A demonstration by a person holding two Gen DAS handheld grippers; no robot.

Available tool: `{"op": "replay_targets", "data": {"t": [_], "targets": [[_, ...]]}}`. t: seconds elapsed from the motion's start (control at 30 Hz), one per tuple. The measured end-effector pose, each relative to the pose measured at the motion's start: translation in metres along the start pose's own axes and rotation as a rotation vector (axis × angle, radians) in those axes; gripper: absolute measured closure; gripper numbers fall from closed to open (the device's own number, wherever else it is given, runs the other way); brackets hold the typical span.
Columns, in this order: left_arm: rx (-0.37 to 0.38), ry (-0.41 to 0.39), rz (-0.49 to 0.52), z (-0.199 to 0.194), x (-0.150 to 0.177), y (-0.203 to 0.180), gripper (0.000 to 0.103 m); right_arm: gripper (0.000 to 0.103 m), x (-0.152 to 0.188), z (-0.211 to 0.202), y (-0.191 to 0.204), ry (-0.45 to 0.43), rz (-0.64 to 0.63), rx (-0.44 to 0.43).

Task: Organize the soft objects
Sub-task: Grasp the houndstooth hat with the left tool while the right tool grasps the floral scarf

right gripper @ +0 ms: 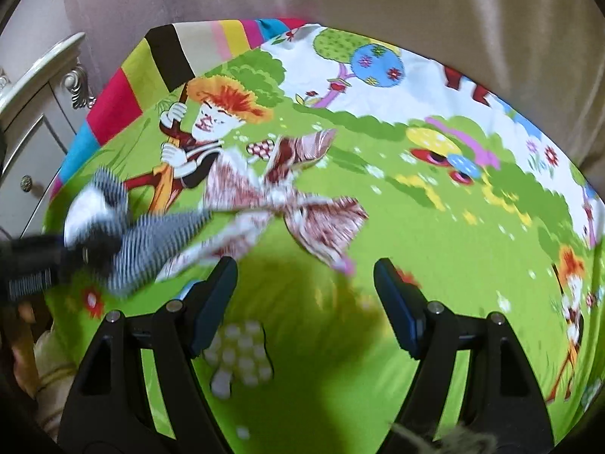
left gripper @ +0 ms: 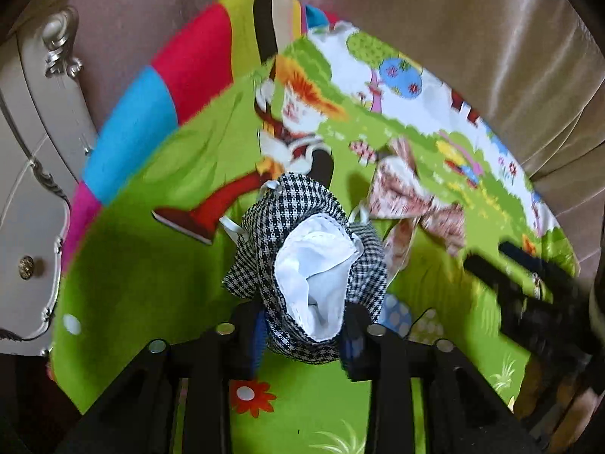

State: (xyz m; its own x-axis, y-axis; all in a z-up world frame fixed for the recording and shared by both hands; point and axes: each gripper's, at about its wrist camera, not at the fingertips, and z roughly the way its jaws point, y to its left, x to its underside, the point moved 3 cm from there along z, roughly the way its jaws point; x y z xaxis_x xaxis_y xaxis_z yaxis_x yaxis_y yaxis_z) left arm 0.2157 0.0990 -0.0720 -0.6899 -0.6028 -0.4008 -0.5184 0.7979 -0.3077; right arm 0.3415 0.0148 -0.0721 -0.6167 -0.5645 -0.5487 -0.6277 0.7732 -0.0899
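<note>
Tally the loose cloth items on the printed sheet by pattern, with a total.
Houndstooth, black and white with white lining, held in the left gripper: 1
Red-brown floral, lying on the sheet: 1
Total: 2

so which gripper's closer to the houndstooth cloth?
Left. The left gripper has its fingers closed on the houndstooth cloth. The right gripper is open and empty, off to the cloth's right.
</note>
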Motion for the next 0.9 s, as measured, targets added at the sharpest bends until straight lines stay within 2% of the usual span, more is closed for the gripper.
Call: {"op": "replay_targets", "data": {"t": [0.17,0.3,0.5,0.53,0.57,0.6,0.67,0.73,0.8,0.9], "targets": [[0.009,0.003,-0.011,0.004,0.007,-0.001,0.035,0.026,-0.023,0.025,0.016,-0.007,-0.055,-0.01],[0.009,0.0,0.028,0.002,0.011,-0.008,0.034,0.026,-0.035,0.042,0.025,-0.002,-0.104,0.0],[-0.007,-0.001,0.079,0.007,0.016,-0.014,0.03,0.026,-0.039,0.073,0.028,0.053,-0.129,-0.014],[0.002,-0.004,0.087,0.008,0.015,-0.015,0.034,0.027,-0.038,0.075,0.028,0.058,-0.132,-0.018],[0.0,-0.006,0.103,0.01,0.015,-0.016,0.044,0.031,-0.036,0.078,0.028,0.066,-0.13,-0.024],[-0.01,-0.003,0.114,0.012,0.015,-0.017,0.05,0.044,-0.034,0.08,0.028,0.073,-0.127,-0.031],[-0.017,-0.002,0.119,0.014,0.014,-0.017,0.062,0.053,-0.029,0.081,0.027,0.081,-0.114,-0.056],[-0.016,-0.012,0.12,0.012,0.013,-0.016,0.071,0.066,-0.027,0.079,0.028,0.075,-0.123,-0.063],[-0.014,-0.022,0.109,0.009,0.012,-0.014,0.075,0.072,-0.024,0.076,0.029,0.073,-0.125,-0.064],[-0.014,-0.033,0.093,0.005,0.011,-0.011,0.077,0.074,-0.017,0.069,0.029,0.068,-0.113,-0.077]]}}
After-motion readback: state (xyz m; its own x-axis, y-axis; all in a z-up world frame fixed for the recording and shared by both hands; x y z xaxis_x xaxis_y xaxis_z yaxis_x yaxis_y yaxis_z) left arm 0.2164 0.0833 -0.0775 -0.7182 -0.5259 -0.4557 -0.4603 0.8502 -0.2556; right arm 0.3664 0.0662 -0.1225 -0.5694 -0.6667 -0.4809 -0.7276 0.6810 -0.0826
